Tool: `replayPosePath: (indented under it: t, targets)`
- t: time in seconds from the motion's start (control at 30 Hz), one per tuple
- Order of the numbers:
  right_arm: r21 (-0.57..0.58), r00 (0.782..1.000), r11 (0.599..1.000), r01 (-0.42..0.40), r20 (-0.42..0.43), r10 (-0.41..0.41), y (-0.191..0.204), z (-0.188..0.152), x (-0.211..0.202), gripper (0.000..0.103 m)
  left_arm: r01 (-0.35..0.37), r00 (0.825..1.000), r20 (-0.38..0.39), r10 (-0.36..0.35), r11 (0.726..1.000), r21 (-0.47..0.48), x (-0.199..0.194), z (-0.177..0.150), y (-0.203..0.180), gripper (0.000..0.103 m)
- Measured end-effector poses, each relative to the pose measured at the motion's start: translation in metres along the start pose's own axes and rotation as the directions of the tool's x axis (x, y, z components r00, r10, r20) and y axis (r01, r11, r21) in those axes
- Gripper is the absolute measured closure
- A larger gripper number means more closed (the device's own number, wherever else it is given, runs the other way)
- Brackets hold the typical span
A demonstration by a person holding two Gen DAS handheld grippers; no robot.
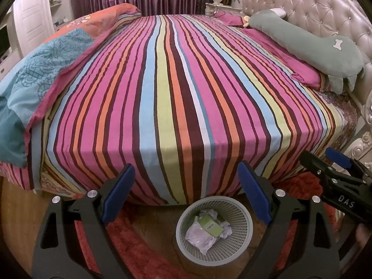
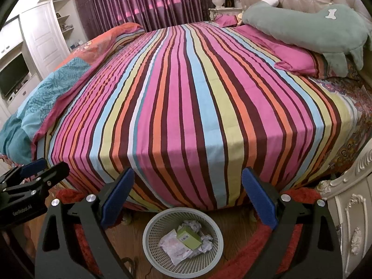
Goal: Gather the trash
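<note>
A grey perforated waste basket (image 1: 241, 227) (image 2: 151, 234) stands on the floor at the foot of the striped bed. Inside it lie a green box (image 1: 210, 226) (image 2: 188, 234), a pale plastic wrapper (image 1: 200, 237) (image 2: 174, 246) and crumpled white paper (image 1: 209, 214) (image 2: 193, 224). My left gripper (image 1: 186, 186) hangs above the basket, open with nothing between its blue pads. My right gripper (image 2: 187, 188) is also open and empty, above the same basket. Each gripper shows at the edge of the other's view: the right gripper (image 1: 325, 162) and the left gripper (image 2: 46, 169).
The bed (image 1: 176, 88) (image 2: 186, 93) carries a striped sheet, a folded blue and orange quilt (image 1: 46, 69) at the left, and a pink pillow (image 1: 290, 55) under a green plush cushion (image 1: 309, 44) by the tufted headboard. A red rug (image 1: 144, 251) lies beneath; an ornate white nightstand (image 2: 348, 220) stands right.
</note>
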State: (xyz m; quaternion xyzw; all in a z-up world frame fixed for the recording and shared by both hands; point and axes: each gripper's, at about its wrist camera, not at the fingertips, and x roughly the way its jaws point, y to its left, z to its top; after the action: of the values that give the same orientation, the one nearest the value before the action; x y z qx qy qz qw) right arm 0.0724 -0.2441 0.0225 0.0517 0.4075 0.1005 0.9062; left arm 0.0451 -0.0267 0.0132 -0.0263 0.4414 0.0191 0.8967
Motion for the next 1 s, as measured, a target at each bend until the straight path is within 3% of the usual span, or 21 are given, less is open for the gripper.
replayPosePath:
  t: [0.6, 0.9, 1.0]
  targets:
    - [-0.005, 1.000, 1.000, -0.001, 0.005, 0.001, 0.0016, 0.0004, -0.0012, 0.014, 0.009, 1.000, 0.000, -0.009, 1.000, 0.001, 0.0008, 0.0003, -0.0003, 0.016]
    - [-0.021, 1.000, 1.000, 0.001, 0.026, -0.001, 0.0036, 0.0013, -0.0072, 0.014, 0.037, 0.999, 0.025, -0.036, 0.999, -0.023, -0.0032, 0.0033, 0.0011, 0.016]
    - [-0.017, 1.000, 1.000, -0.001, 0.024, 0.001, 0.0034, 0.0012, -0.0075, 0.014, 0.013, 0.999, 0.048, -0.012, 1.000, -0.017, -0.0064, 0.0032, 0.0004, 0.016]
